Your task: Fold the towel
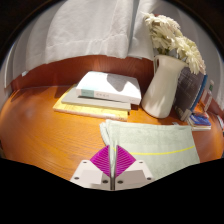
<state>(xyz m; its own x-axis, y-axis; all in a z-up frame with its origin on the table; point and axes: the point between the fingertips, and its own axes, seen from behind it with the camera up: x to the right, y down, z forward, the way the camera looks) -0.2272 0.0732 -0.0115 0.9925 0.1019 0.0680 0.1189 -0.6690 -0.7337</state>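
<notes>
Your tongs [113, 160] are clamped on the near edge of the towel [150, 143], which lies spread on the counter [40, 135] before the vase [163, 87] and books [105, 92]. Folding appears barely begun; the fold remains.

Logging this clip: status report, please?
Gripper jaws shut on towel edge. Towel lies flat on table. Books and vase beyond, not obstructing.

Books [100, 93], vase [163, 87] beyond towel [150, 143]
</notes>
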